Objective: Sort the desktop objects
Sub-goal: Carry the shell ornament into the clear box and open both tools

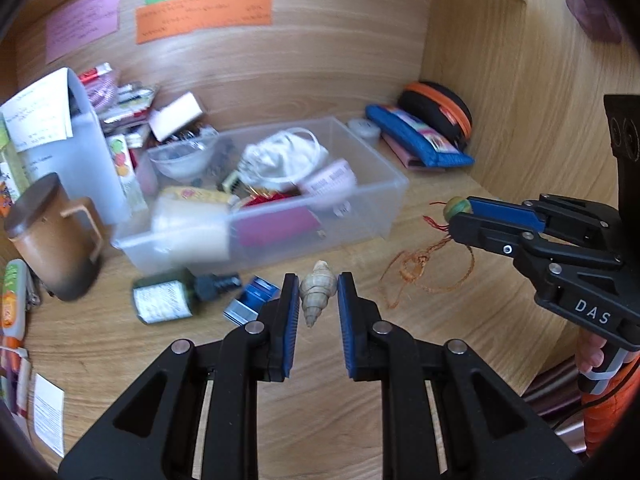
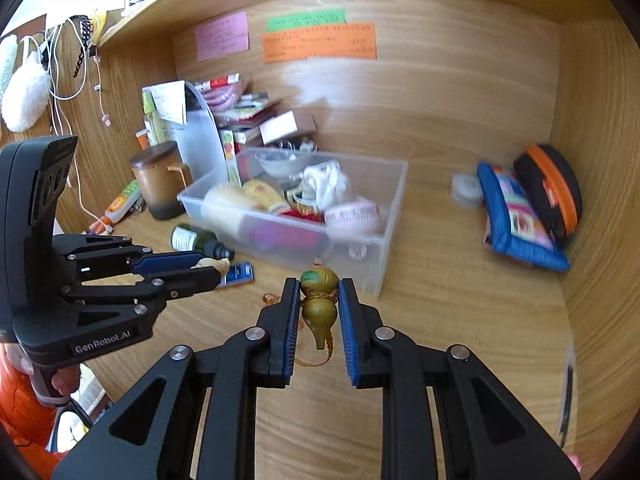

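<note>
My left gripper (image 1: 318,294) is shut on a beige spiral seashell (image 1: 317,292) and holds it above the desk, in front of the clear plastic bin (image 1: 360,216). It also shows in the right wrist view (image 2: 216,268), with the shell (image 2: 218,266) at its tips. My right gripper (image 2: 319,300) is shut on a green-brown gourd charm (image 2: 319,298) whose orange cord (image 2: 320,360) hangs below. In the left wrist view the right gripper (image 1: 460,216) holds the gourd (image 1: 458,206) to the right of the bin, and the cord (image 1: 424,272) trails on the desk.
The bin (image 2: 384,248) holds several mixed items. A dark green bottle (image 1: 168,298) and a small blue packet (image 1: 252,300) lie in front of it. A brown lidded mug (image 1: 52,236) stands left. A blue pouch (image 2: 516,216) and black-orange case (image 2: 552,188) lie at the back right.
</note>
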### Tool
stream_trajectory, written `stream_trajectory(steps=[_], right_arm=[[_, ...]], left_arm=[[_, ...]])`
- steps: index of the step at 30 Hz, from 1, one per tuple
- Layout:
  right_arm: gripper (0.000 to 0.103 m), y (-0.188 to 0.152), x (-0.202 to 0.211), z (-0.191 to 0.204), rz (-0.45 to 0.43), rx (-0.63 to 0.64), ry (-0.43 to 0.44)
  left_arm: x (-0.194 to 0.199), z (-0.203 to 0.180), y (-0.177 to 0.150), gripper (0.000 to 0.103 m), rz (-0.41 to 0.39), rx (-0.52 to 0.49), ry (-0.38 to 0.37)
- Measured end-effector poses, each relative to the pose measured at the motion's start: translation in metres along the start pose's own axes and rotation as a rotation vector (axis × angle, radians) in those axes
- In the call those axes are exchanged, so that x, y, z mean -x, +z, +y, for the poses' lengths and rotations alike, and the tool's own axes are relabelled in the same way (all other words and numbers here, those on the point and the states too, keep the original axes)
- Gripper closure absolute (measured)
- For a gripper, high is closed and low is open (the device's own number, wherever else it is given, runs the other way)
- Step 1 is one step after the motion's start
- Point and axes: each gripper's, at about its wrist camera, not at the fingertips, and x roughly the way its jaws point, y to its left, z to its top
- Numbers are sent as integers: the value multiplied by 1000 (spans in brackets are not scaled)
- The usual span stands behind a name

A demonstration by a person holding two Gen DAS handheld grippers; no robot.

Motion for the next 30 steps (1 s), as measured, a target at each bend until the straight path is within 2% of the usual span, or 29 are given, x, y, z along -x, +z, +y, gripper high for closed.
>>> stream_trajectory(steps=[8,18,30], right_arm=[[85,40,1,17,-58,60,-19],[85,91,-1,35,-126,123,-40],[85,136,-49,38,-112,114,-14]], left_arm=[[14,27,21,85,-44,4,10],[22,61,58,85,-57,20,-8],[12,101,98,85,-52,63,0]])
